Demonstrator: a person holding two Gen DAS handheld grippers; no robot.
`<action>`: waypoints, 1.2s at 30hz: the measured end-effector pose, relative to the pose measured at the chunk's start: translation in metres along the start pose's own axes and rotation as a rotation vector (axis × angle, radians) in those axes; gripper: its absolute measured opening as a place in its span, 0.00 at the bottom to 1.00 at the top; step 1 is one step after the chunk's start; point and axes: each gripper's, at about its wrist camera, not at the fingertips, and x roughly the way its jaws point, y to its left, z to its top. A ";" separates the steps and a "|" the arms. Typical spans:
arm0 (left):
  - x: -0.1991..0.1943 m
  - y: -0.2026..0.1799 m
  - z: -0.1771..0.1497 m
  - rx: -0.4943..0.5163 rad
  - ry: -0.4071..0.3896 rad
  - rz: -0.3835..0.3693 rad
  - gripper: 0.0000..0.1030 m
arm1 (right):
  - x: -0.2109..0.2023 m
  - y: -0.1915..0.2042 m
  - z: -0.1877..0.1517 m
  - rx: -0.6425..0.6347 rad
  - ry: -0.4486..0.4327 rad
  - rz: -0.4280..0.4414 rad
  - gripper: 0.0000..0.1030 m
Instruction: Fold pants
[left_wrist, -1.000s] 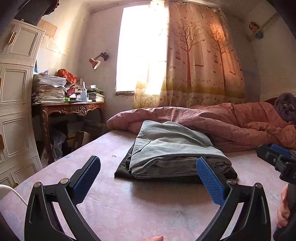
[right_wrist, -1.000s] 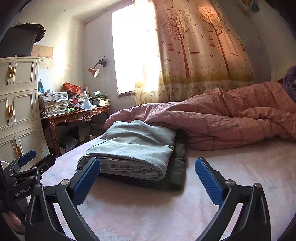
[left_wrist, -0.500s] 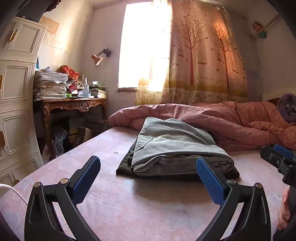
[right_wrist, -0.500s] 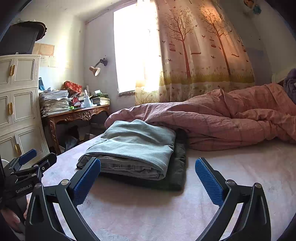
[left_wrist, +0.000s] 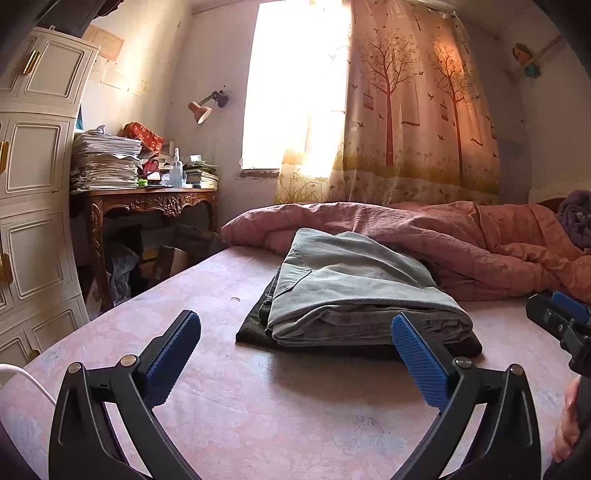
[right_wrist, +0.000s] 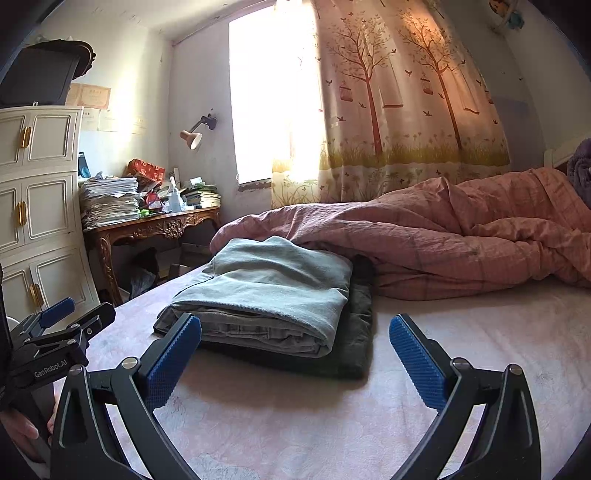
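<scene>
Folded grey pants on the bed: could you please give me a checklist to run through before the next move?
1. Left gripper open and empty: ok.
2. Right gripper open and empty: ok.
3. Folded grey pants lie stacked on the dark green folded garment: ok.
4. Top fold neat, edges aligned: cannot tell.
5. Rumpled pink quilt apart from the stack: not ok, it touches the back.
6. Pink bed sheet bare in front: ok.

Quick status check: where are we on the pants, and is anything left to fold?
Done: the grey pants lie folded in a compact stack on top of darker folded pants on the bed. In hand: nothing; the left tool and right tool are both open, short of the stack. Left: no unfolded pants are visible, so the folding looks finished.
</scene>
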 end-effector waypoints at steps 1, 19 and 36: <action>0.000 0.001 0.000 -0.005 0.000 0.001 1.00 | 0.000 0.000 0.000 0.000 0.001 0.000 1.00; 0.004 0.007 0.000 -0.016 0.014 0.012 1.00 | 0.000 -0.001 0.001 -0.003 0.001 0.003 1.00; 0.006 0.008 0.000 -0.023 0.024 0.019 1.00 | -0.001 -0.002 0.001 -0.005 0.002 0.004 1.00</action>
